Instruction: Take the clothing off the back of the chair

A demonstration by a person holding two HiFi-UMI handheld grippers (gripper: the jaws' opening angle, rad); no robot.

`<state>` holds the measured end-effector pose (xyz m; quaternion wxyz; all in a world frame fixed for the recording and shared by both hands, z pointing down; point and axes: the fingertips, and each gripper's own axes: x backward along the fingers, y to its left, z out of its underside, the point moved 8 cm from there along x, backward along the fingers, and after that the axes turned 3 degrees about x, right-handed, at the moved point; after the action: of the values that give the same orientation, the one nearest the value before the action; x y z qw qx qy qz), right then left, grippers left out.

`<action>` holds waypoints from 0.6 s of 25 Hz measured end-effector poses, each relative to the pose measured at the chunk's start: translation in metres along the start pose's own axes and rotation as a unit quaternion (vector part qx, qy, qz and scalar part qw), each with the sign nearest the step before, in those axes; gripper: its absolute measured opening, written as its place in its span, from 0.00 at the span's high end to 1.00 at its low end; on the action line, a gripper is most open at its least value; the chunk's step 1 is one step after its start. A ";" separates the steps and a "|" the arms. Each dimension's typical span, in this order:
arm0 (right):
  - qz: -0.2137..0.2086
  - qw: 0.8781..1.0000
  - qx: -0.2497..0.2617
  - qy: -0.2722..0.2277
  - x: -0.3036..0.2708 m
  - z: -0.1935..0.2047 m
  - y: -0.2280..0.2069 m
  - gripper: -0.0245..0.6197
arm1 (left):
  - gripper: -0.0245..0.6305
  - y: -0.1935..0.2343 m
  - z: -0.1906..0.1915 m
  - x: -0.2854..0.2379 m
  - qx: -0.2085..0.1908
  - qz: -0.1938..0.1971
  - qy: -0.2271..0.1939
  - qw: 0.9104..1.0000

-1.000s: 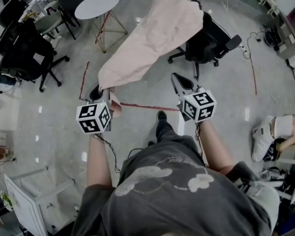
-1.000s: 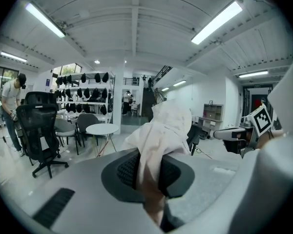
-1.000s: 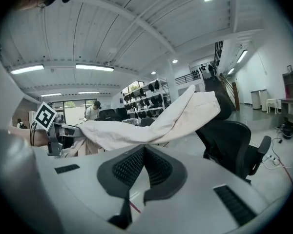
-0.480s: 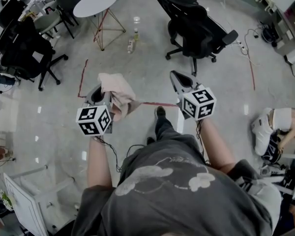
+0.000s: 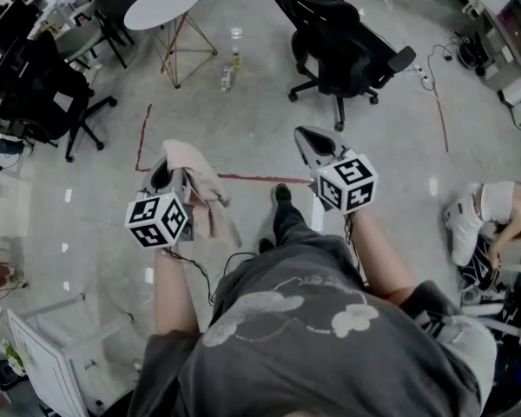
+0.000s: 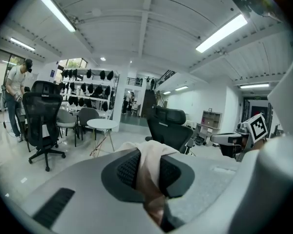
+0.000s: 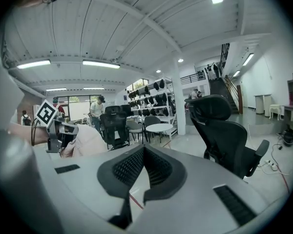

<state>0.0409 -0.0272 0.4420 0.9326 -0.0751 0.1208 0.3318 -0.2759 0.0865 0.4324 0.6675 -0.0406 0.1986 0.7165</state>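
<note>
The clothing (image 5: 200,181) is a pale pink cloth, bunched up and hanging from my left gripper (image 5: 169,170), which is shut on it. In the left gripper view the cloth (image 6: 149,160) is pinched between the dark pads and spills over them. The black office chair (image 5: 334,42) stands bare ahead, apart from both grippers. It also shows in the left gripper view as the chair (image 6: 168,128) and in the right gripper view as the chair (image 7: 224,130). My right gripper (image 5: 311,139) is shut with nothing in it, its pads (image 7: 132,167) meeting at the tips.
A round white table (image 5: 165,5) and another black chair (image 5: 39,85) stand at the far left. Two bottles (image 5: 233,59) sit on the floor near a red tape line (image 5: 260,179). A person (image 5: 495,224) crouches at the right, near cables (image 5: 434,81).
A second ago the cloth stretched from the chair back to my left gripper. It has come off the chair and now hangs bunched at that gripper, which drew back a little.
</note>
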 end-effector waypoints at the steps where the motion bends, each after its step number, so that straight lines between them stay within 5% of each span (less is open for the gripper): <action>1: -0.002 1.000 0.001 -0.001 0.001 -0.001 0.001 0.98 | 0.93 0.000 0.000 0.001 0.000 -0.001 0.000 1.000; 15: 0.002 1.000 0.002 -0.010 0.012 -0.001 0.011 0.97 | 0.93 -0.022 -0.016 0.008 -0.003 0.028 -0.032 0.999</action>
<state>0.0427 -0.0122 0.4368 0.9333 -0.0693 0.1122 0.3341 -0.2588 0.0893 0.4100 0.6531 -0.0138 0.1759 0.7364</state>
